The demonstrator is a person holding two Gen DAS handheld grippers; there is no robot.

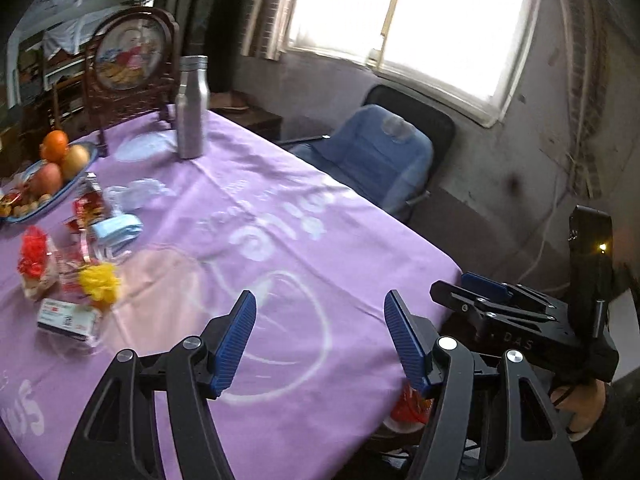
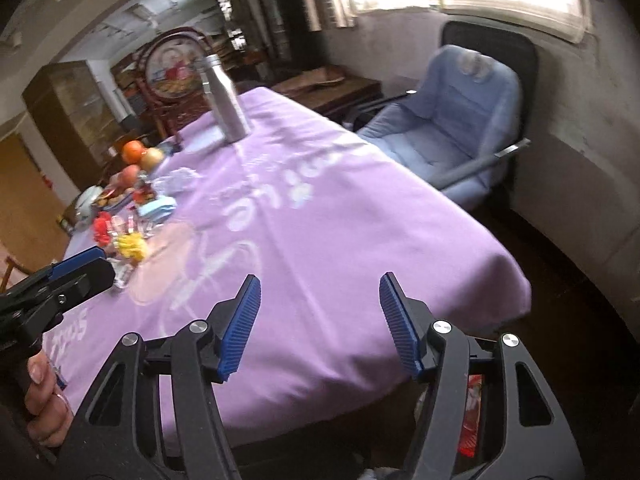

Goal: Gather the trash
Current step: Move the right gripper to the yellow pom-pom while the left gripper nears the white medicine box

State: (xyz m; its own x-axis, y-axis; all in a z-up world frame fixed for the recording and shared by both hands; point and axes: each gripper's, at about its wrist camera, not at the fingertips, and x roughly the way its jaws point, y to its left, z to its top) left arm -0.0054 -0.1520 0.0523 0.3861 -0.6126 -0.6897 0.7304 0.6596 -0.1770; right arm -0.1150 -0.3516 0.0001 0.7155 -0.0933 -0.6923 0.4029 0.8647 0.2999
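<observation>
The trash (image 1: 76, 256) is a loose heap of crumpled wrappers, red, yellow and pale blue, at the table's (image 1: 280, 216) far left beside one fruit plate (image 1: 60, 196) and one metal bottle (image 1: 192, 108); left gripper (image 1: 320, 336) and right gripper (image 2: 320, 320) both spread, empty

Left hand-held gripper (image 1: 320, 338): jaws apart, blue pads facing each other, nothing between them, angled downward.
Right hand-held gripper (image 2: 320, 322): jaws spread, empty, tilted downward too.
Left hand (image 2: 44, 404): curled round its handle, low at the frame's left edge.
Right hand (image 1: 580, 408): gripping its handle, lower right.
</observation>
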